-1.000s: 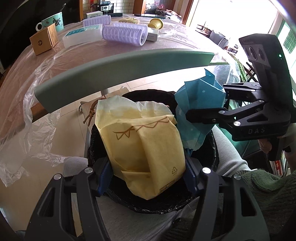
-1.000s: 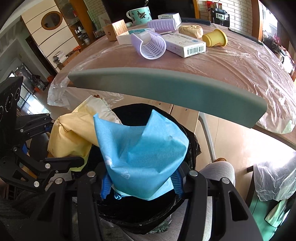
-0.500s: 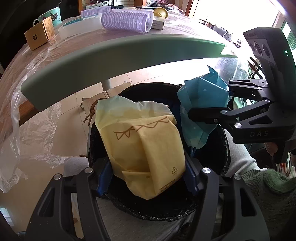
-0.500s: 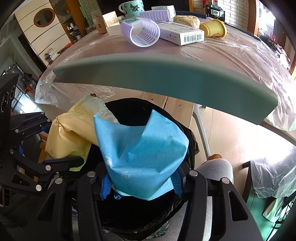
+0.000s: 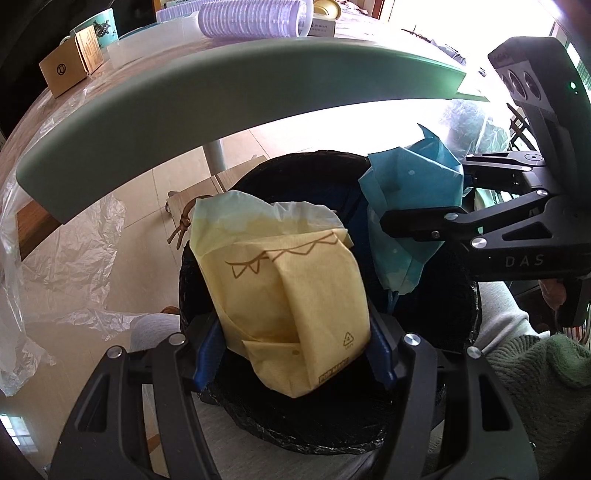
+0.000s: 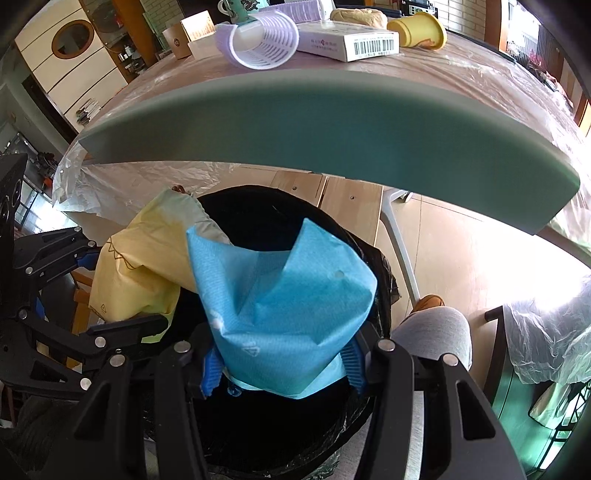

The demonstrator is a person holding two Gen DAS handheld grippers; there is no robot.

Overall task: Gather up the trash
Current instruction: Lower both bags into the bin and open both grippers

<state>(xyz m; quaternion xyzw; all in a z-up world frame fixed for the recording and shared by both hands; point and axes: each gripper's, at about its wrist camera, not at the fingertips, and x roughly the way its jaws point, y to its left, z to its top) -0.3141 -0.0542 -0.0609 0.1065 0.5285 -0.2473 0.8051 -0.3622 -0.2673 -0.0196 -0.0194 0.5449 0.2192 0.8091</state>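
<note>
Both tools have sunk lower since a second ago: the grey-green curved chair back point(image 5: 236, 107) now covers more of each view and the worktop point(image 6: 461, 77) above it has slid toward the top edge, while the two packets sit between the fingers as before. The left tool point(image 5: 295, 354) is clamped on a crumpled yellow paper packet with a brown bunting print point(image 5: 288, 291), its blue pads point(image 5: 208, 354) pressing the packet's lower sides. The right tool point(image 6: 282, 363) is clamped on a crumpled blue paper wrapper point(image 6: 284, 317) in the same way. Both pieces of trash hang above the mouth of a round bin lined with a black plastic bag point(image 5: 454, 325), side by side and close together, the yellow one toward the left rim and the blue one toward the right.

The left wrist view shows the right tool from the side, black-framed with its camera block at the top right, and a green knitted sleeve point(image 5: 535, 373) at the lower right. It also shows a small brown cardboard box point(image 5: 70, 66) and a ribbed lilac plastic roll point(image 5: 251, 18) on the worktop. The right wrist view shows the open end of that lilac roll point(image 6: 264, 40), plus a white carton with a barcode point(image 6: 351, 40) and a tipped yellow paper cup point(image 6: 421, 27), neither clear from the left. It alone shows a grey-clad knee point(image 6: 436, 332) beside the bin and the clear plastic sheet point(image 6: 509, 85) draped over the worktop's edge.
</note>
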